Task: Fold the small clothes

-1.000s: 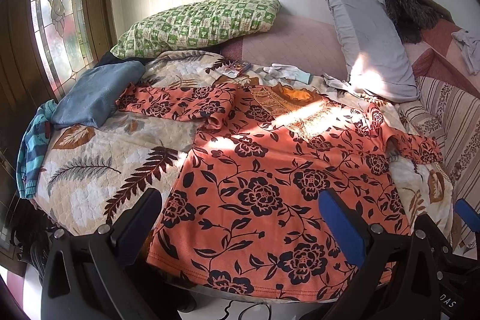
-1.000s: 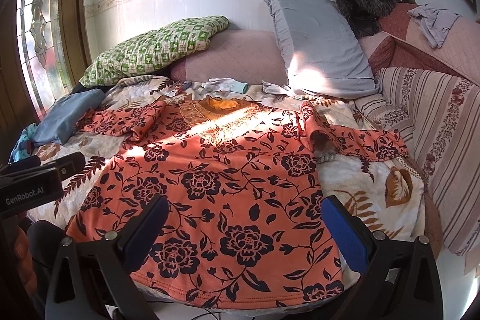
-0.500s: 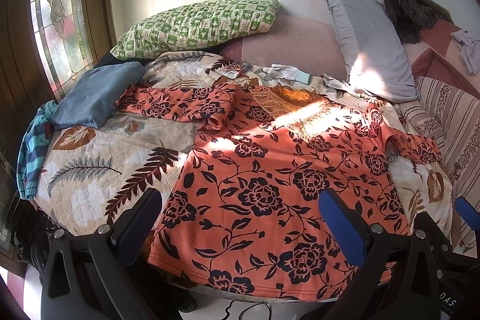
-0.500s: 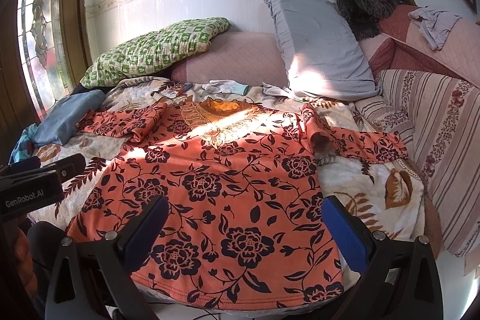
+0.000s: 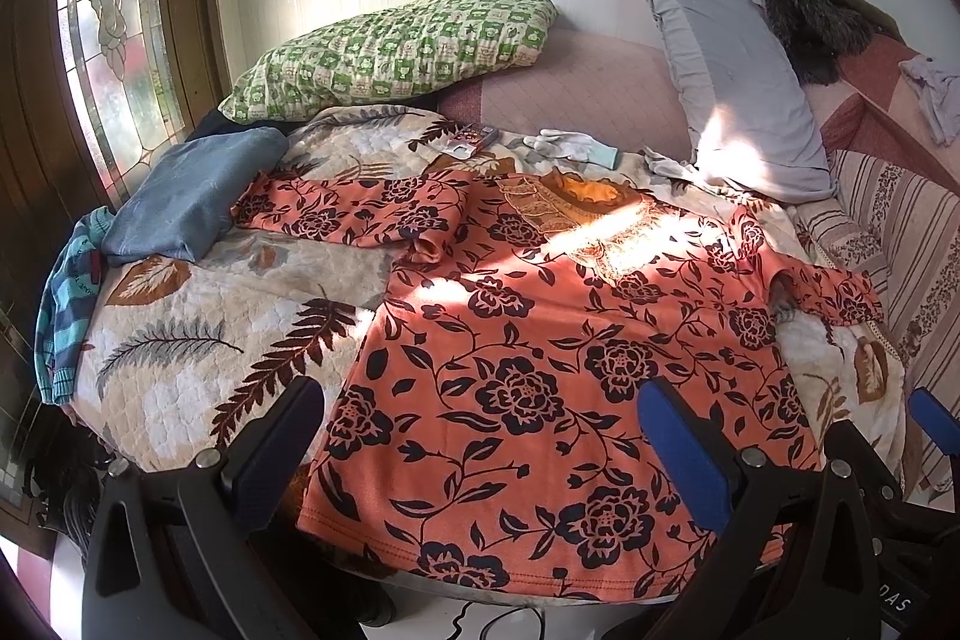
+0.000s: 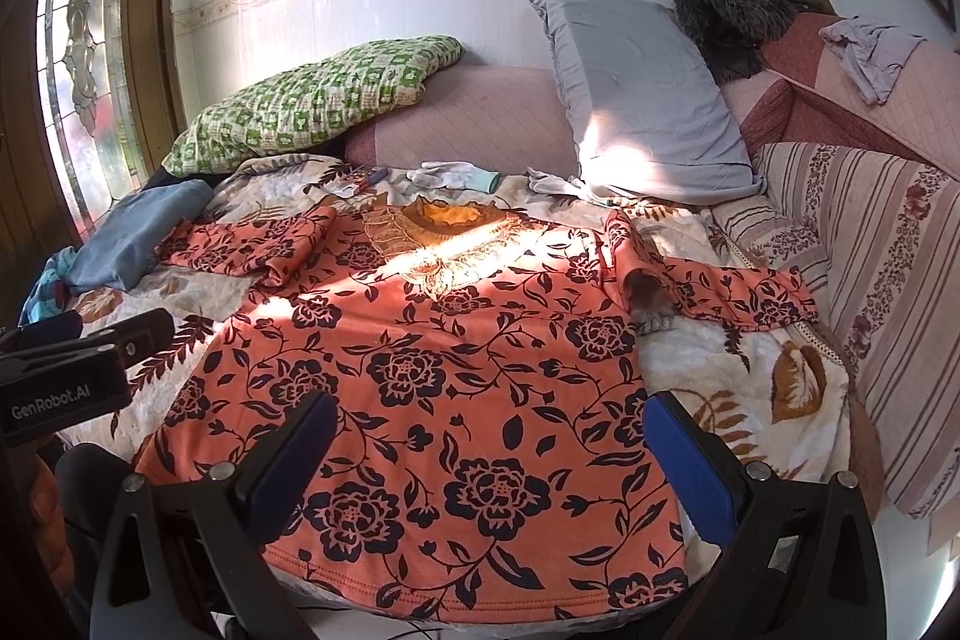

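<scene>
Both grippers, left gripper (image 5: 480, 436) and right gripper (image 6: 489, 445), spread apart over orange floral top (image 5: 540, 352); striped garment (image 5: 63, 304) clear only from left wrist.

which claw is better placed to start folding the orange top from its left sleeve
Left, probably. The left claw hovers open over the hem of the orange floral top on the side of the left sleeve; the right claw sits further toward the other sleeve.

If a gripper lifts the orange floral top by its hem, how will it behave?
Probably floppy: the orange floral top lies flat and its sleeve is crumpled. Likely light and thin-looking. It may drag over the quilt, not slide.
</scene>
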A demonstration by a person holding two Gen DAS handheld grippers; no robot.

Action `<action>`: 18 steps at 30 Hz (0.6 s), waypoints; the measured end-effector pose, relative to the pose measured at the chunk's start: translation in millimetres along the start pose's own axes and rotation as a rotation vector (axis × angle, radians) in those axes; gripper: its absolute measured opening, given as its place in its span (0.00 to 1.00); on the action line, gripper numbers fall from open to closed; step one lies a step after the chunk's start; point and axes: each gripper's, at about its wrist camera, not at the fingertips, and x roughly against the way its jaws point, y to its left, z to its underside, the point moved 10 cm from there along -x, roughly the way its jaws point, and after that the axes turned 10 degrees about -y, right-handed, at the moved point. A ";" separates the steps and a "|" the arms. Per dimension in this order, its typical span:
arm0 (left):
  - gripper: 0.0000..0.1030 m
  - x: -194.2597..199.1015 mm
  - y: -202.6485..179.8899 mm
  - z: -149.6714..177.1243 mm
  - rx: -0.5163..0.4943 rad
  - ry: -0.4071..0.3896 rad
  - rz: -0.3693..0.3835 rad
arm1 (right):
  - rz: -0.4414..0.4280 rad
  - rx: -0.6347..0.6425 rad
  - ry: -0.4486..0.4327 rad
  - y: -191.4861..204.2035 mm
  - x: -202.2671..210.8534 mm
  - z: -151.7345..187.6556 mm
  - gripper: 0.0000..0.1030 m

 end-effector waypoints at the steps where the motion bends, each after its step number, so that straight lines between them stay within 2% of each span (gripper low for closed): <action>1: 1.00 0.0 -0.1 0.1 0.000 0.000 -0.001 | 0.000 0.000 0.000 0.0 0.0 0.0 1.00; 18: 1.00 0.6 -1.2 -1.5 -0.005 0.002 0.003 | -0.001 0.003 -0.004 1.8 -0.7 -0.8 1.00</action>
